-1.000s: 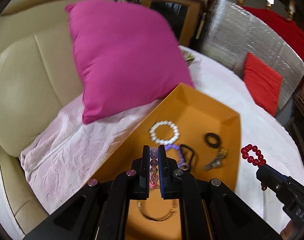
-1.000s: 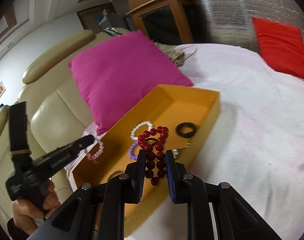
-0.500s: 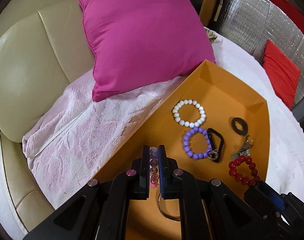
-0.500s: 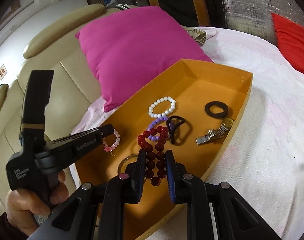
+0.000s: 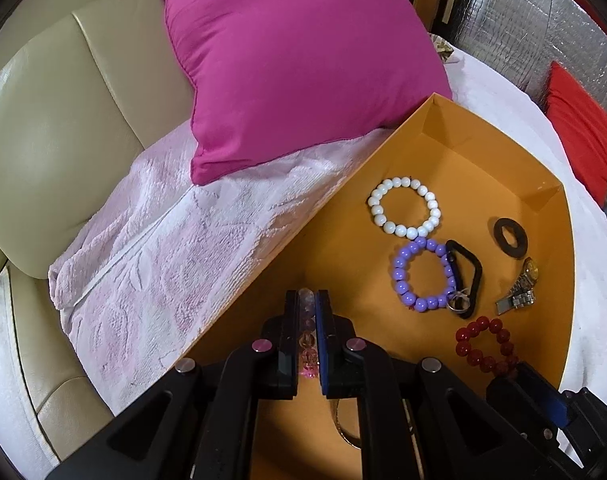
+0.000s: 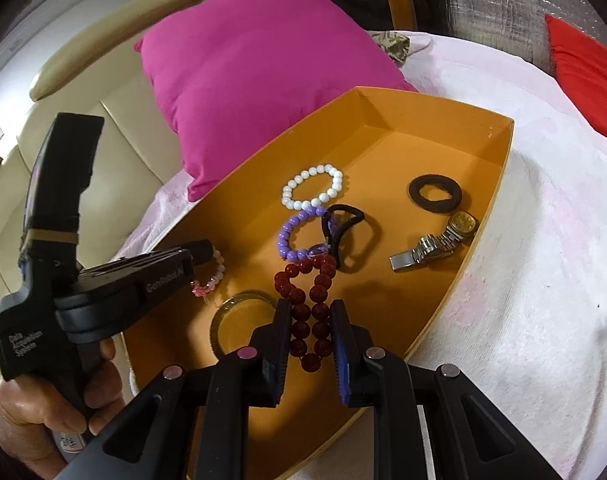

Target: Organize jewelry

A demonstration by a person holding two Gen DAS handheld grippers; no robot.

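An orange tray (image 5: pixel 463 132) (image 6: pixel 423 120) lies on a pale blanket. My left gripper (image 5: pixel 307 300) is shut on a pink and clear bead bracelet (image 5: pixel 308 344) (image 6: pixel 214 276), low over the tray's near left part. My right gripper (image 6: pixel 310 312) is shut on a red bead bracelet (image 6: pixel 303 292) (image 5: pixel 485 346) that hangs just above the tray floor. In the tray lie a white bead bracelet (image 6: pixel 313 186), a purple bead bracelet (image 6: pixel 299 232), a black hair tie (image 6: pixel 347 236), a dark scrunchie (image 6: pixel 435 194), a metal watch (image 6: pixel 439 242) and a gold bangle (image 6: pixel 239 320).
A magenta pillow (image 5: pixel 295 60) leans on the cream leather sofa (image 5: pixel 63 120) just behind the tray's far left rim. The pink-white blanket (image 6: pixel 523 280) spreads around the tray. A red cushion (image 5: pixel 579 136) sits at the far right. A hand (image 6: pixel 43 412) holds the left gripper.
Both grippers have sunk and tipped down toward the tray, each still holding its bracelet. The red bracelet came from beyond the tray's right rim to over its floor.
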